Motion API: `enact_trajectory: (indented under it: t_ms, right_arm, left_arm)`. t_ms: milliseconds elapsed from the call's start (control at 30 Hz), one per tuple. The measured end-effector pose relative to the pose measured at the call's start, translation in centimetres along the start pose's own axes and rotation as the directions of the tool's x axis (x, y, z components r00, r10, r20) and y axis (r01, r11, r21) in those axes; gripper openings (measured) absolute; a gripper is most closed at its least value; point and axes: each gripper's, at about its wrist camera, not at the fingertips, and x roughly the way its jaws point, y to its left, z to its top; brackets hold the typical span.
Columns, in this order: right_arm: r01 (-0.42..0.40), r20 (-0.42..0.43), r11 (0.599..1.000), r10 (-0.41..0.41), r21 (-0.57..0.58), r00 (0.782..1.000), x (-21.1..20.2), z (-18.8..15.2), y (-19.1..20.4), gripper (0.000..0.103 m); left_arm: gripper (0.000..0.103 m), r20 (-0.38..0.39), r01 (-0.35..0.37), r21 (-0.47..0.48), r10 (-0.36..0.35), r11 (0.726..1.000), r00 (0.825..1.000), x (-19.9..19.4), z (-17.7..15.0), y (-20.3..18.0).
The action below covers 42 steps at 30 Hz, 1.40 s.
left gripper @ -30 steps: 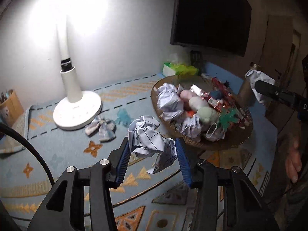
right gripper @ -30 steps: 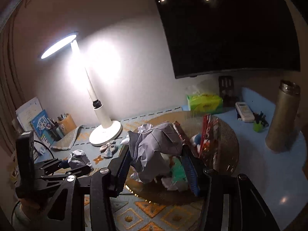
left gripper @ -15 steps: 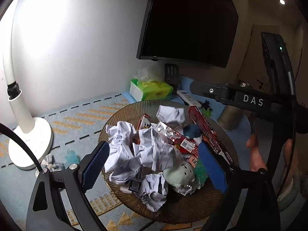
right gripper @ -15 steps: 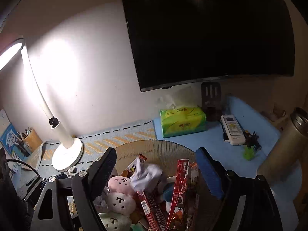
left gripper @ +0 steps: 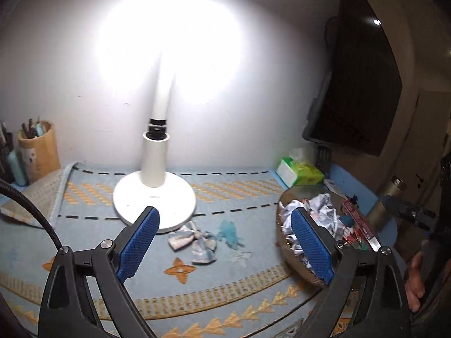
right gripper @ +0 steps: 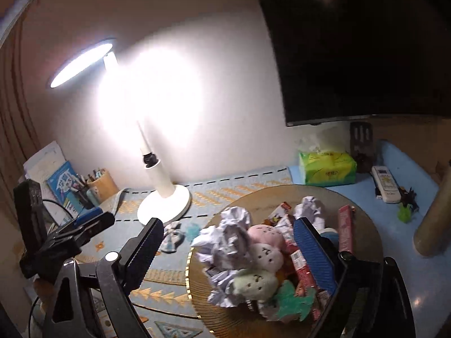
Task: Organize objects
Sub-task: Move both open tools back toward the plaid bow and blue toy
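Note:
A round woven basket (right gripper: 363, 219) holds crumpled paper balls (right gripper: 231, 242), plush toys (right gripper: 265, 253) and red snack packs (right gripper: 345, 225); it also shows at the right of the left wrist view (left gripper: 298, 191). A small fabric bow (left gripper: 194, 242) and a pale blue trinket (left gripper: 231, 232) lie on the patterned mat beside the lamp base. My left gripper (left gripper: 225, 245) is open and empty above the mat, over the bow. My right gripper (right gripper: 228, 256) is open and empty above the basket's left side.
A white desk lamp (left gripper: 155, 191) stands at the back. A pen cup (left gripper: 39, 152) is at the back left. A green tissue pack (right gripper: 327, 167), a remote (right gripper: 386, 183) and a metal flask (right gripper: 434, 222) stand to the right of the basket.
Both grippers let go of their crumpled papers into the basket and opened. The left gripper has swung left toward the lamp and the bow; the right one has pulled back.

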Motion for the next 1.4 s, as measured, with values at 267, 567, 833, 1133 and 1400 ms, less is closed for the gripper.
enact_trajectory:
  t_ms: [267, 567, 833, 1133, 1400]
  right_arm:
    - [-0.207, -0.235, 0.975, 0.184, -0.077, 0.954, 6.4, -5.3, 9.0, 0.098]
    - [-0.108, -0.367, 0.979, 0.038, -0.173, 0.929, 14.1, -7.4, 10.1, 0.098]
    - [-0.044, -0.350, 0.981, -0.025, -0.187, 0.936, 14.7, -7.2, 9.7, 0.096]
    - [0.012, -0.330, 0.985, -0.068, -0.170, 0.941, 13.8, -6.8, 8.1, 0.071]
    - [0.151, -0.312, 0.972, -0.203, -0.182, 0.928, 13.7, -7.0, 6.6, 0.071]
  left_arm:
    - [0.099, -0.081, -0.175, -0.152, 0.165, 0.973, 0.983, 1.6, -2.9, 9.6]
    - [0.099, -0.114, -0.203, -0.205, 0.182, 0.958, 0.977, 2.4, -5.0, 11.9]
    - [0.099, -0.129, -0.185, -0.121, 0.170, 0.975, 0.977, 2.9, -5.4, 9.8]
    - [0.099, -0.162, -0.169, -0.048, 0.160, 0.984, 0.974, 3.6, -6.0, 8.3]
    - [0.099, -0.217, -0.119, -0.054, 0.105, 0.991, 0.971, 5.4, -5.4, 7.2]
